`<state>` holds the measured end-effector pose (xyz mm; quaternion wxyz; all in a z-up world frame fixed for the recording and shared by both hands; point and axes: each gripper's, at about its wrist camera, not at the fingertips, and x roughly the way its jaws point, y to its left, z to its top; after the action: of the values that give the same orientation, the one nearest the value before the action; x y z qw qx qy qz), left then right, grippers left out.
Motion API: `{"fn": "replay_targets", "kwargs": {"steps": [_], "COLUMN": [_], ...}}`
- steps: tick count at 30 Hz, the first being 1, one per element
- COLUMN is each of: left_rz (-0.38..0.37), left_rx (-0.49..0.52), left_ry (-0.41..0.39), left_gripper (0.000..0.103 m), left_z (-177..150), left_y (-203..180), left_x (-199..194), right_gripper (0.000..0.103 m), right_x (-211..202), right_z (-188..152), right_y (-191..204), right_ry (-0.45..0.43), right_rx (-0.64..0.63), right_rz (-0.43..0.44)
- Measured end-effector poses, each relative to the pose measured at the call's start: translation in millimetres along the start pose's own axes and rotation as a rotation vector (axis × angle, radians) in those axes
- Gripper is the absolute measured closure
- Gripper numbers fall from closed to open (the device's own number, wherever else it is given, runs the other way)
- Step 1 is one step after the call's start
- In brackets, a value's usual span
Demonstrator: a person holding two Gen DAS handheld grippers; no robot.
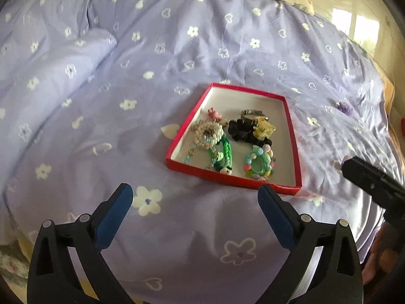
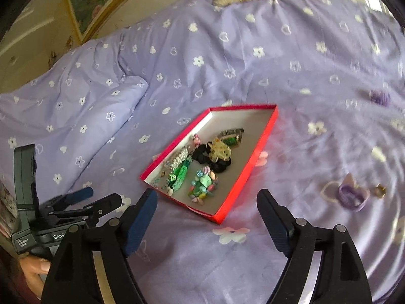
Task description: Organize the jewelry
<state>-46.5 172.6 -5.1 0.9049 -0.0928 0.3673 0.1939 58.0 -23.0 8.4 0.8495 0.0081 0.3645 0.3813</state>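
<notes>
Judging by the red tray [image 2: 249,157], mostly done: already holding a pearl bracelet [image 1: 206,133], green braided band [image 1: 224,155], beaded pastel bracelet [image 1: 259,163], black scrunchie [image 1: 240,129], yellow claw clip [image 1: 264,128] and a watch [image 2: 231,135]. Still loose on the purple bedspread [image 2: 227,38], at about three o'clock from the tray in the right wrist view: a purple hair tie [image 2: 351,196], a small gold piece [image 2: 379,191], and a blurred purple item [image 2: 379,97] near two o'clock. Left gripper [image 1: 195,211] spread wide, empty, hovering at the tray's six o'clock. Right gripper [image 2: 206,214] likewise wide apart, holding nothing. Nothing blocking the loose pieces; only soft wrinkled fabric, likely awkward for pinching small things.
</notes>
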Motion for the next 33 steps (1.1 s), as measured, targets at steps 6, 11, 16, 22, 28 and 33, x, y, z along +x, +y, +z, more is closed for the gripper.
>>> {"fn": "replay_targets", "kwargs": {"steps": [6,11,16,22,28,33], "left_rz": [0.014,0.030,0.050,0.055,0.052,0.047], "left_rx": [0.025,0.038,0.053,0.046,0.042,0.042], "left_ry": [-0.098,-0.096,-0.072,-0.063,-0.072,-0.081], "left_gripper": [0.000,0.000,0.000,0.000,0.000,0.000], "left_z": [13,11,-2,-17,-22,-21], "left_y": [-3,-5,-8,-7,-7,-7], "left_x": [-31,-25,-3,14,18,15], "right_gripper": [0.011,0.000,0.001,0.001,0.001,0.001], "right_x": [-33,-38,-15,6,14,14], "right_z": [19,19,1,-19,-30,-32], "right_y": [13,15,3,-5,-6,-6], "right_ry": [-0.080,-0.121,-0.054,-0.006,0.009,0.006], "right_rx": [-0.064,-0.098,-0.055,-0.041,-0.046,-0.047], "right_rz": [-0.011,-0.048,-0.048,-0.070,-0.082,-0.082]}}
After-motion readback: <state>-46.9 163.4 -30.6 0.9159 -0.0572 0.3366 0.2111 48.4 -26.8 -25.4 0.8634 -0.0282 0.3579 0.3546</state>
